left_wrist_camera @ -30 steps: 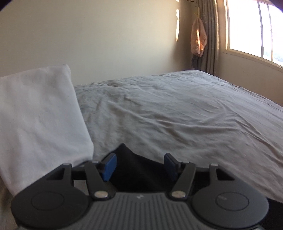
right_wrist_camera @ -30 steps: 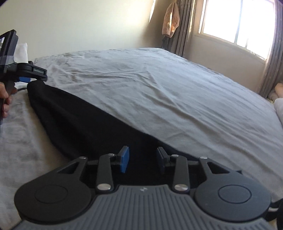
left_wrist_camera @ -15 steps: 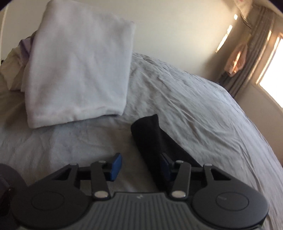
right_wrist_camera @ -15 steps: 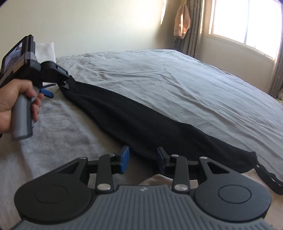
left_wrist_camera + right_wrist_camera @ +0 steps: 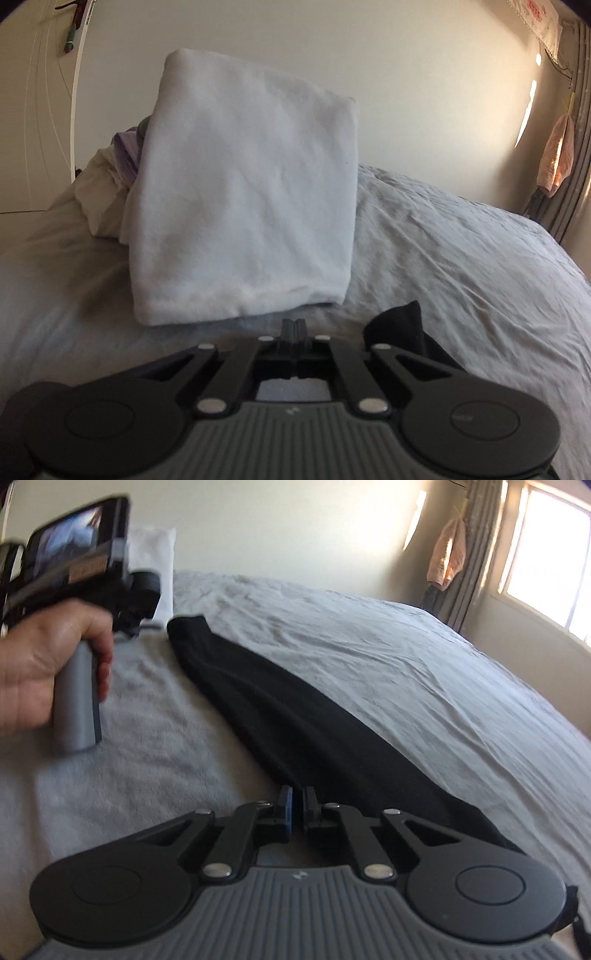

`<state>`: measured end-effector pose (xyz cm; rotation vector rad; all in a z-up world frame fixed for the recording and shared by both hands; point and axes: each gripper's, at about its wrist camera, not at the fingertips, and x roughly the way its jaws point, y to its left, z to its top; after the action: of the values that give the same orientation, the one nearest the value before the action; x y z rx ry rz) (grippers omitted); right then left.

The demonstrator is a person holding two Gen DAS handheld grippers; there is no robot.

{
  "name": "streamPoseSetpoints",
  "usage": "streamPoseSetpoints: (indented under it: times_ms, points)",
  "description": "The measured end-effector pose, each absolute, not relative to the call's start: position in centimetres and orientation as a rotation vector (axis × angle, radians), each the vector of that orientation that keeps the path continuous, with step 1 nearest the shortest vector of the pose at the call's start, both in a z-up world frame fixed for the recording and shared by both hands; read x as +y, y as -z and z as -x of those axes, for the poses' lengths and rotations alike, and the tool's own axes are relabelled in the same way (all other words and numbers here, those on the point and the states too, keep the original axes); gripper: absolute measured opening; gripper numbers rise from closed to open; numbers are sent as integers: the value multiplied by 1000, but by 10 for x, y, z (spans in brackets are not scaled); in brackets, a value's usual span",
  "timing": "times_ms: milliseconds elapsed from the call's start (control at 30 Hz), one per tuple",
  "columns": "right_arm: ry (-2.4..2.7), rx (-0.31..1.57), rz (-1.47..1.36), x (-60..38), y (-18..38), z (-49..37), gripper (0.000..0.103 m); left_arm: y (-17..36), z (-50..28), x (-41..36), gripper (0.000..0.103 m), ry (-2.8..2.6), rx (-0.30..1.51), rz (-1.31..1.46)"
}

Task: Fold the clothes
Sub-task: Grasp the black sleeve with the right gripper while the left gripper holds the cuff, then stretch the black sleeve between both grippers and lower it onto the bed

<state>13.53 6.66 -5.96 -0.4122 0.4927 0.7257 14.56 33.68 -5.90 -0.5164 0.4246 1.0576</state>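
Note:
A long black garment (image 5: 295, 716) lies folded into a narrow strip across the grey bed sheet (image 5: 388, 657). Its far end (image 5: 400, 325) shows just right of my left gripper (image 5: 294, 328). That gripper's jaws are closing and stand together with nothing between them, facing a folded white cloth (image 5: 243, 206). A hand (image 5: 48, 661) holds the left gripper's handle near the strip's far end. My right gripper (image 5: 297, 806) sits at the strip's near left edge. Its jaws are closing, almost touching, and I see no cloth between them.
Crumpled beige and purple clothes (image 5: 110, 177) lie behind the white cloth. A plain wall runs beyond the bed. A window (image 5: 550, 565), curtains and a hanging orange cloth (image 5: 447, 554) stand at the far right. Bare sheet spreads right of the garment.
Both grippers went from open to shut. The left swung left off the garment's end toward the white cloth. The right drew back to the strip's left edge, leaving it flat.

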Motion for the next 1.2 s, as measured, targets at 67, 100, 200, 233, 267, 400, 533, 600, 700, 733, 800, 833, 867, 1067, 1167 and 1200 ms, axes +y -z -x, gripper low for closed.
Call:
streamPoseSetpoints:
  times_ms: [67, 100, 200, 233, 267, 400, 533, 600, 700, 733, 800, 833, 867, 1067, 1167, 1200]
  points:
    - [-737, 519, 394, 65, 62, -138, 8, 60, -147, 337, 0, -1042, 447, 515]
    - [-741, 530, 394, 65, 62, -139, 10, 59, -147, 336, 2, -1027, 445, 514]
    - [-745, 553, 356, 61, 54, -135, 16, 57, -144, 332, 34, -973, 436, 553]
    - [-743, 553, 341, 58, 51, -132, 16, 56, -143, 330, 46, -952, 431, 574]
    - [-741, 552, 325, 55, 47, -128, 16, 55, -143, 328, 49, -931, 426, 595]
    - [-724, 546, 309, 45, 38, -118, 16, 59, -154, 329, 47, -905, 442, 604]
    - [-714, 539, 340, 48, 39, -119, 16, 61, -162, 328, 0, -937, 464, 528]
    - [-734, 539, 355, 57, 42, -123, 16, 58, -160, 326, 0, -981, 447, 476]
    - [-750, 535, 380, 72, 49, -131, 16, 55, -155, 328, 0, -1050, 420, 425]
    - [-750, 534, 384, 77, 51, -134, 17, 56, -156, 332, 0, -1057, 435, 423]
    - [-735, 532, 397, 86, 56, -139, 30, 60, -157, 340, 0, -1039, 473, 463]
    - [-728, 520, 405, 89, 58, -140, 32, 60, -155, 341, 0, -1024, 465, 486]
    - [-731, 508, 410, 91, 58, -140, 33, 60, -152, 342, 4, -1008, 452, 508]
    - [-759, 453, 468, 108, 59, -141, 33, 61, -147, 345, 44, -866, 367, 668]
    - [-801, 442, 498, 113, 59, -140, 9, 64, -153, 346, 40, -863, 369, 667]
    - [-805, 439, 504, 113, 58, -139, 9, 64, -154, 346, 37, -873, 372, 659]
